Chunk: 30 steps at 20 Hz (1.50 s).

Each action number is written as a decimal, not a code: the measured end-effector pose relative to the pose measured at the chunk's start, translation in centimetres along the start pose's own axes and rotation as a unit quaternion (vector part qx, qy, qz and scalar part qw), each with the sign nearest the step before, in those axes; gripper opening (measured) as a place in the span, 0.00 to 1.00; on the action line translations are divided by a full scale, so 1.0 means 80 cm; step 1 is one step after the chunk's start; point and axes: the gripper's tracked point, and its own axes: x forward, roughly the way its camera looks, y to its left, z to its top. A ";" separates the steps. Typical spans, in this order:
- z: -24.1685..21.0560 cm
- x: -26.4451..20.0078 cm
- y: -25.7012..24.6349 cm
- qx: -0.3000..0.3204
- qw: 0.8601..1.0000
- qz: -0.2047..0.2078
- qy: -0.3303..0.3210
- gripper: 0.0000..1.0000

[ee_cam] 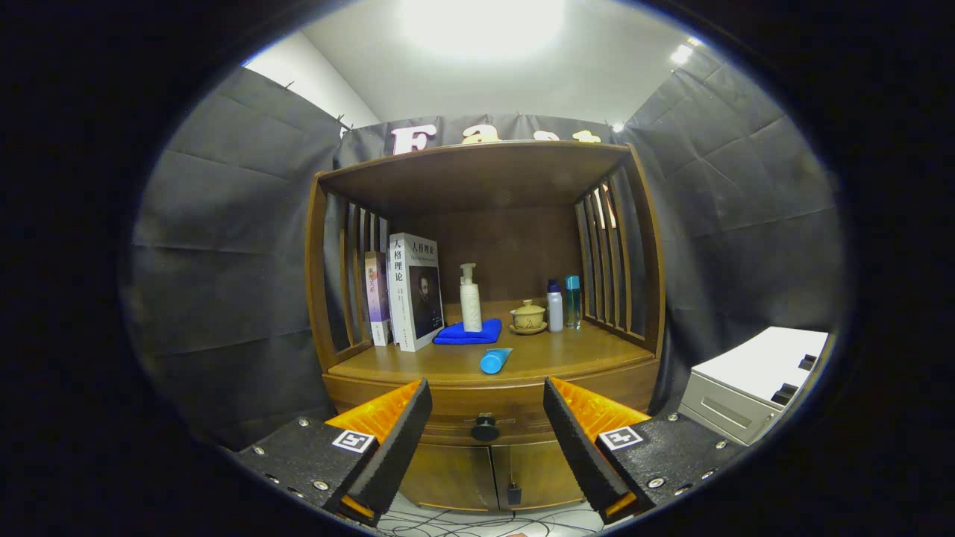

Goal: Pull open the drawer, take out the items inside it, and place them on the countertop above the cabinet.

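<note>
A wooden cabinet stands ahead against the booth wall. Its drawer sits below the countertop, pushed in, with a dark round knob at its middle. My gripper is open, and the knob lies between the two fingers, a little beyond their tips. Nothing is held. A blue tube lies on the countertop near its front edge. What is inside the drawer is hidden.
On the countertop stand two books, a white pump bottle on a blue cloth, a lidded cup and two small bottles. Two lower doors sit under the drawer. A grey box stands right. Cables lie on the floor.
</note>
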 end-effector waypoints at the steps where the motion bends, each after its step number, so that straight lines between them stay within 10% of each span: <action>1: -0.001 0.001 0.001 0.000 1.000 0.001 0.001 0.93; 30: -0.002 -0.001 0.010 -0.011 1.000 0.006 -0.003 0.94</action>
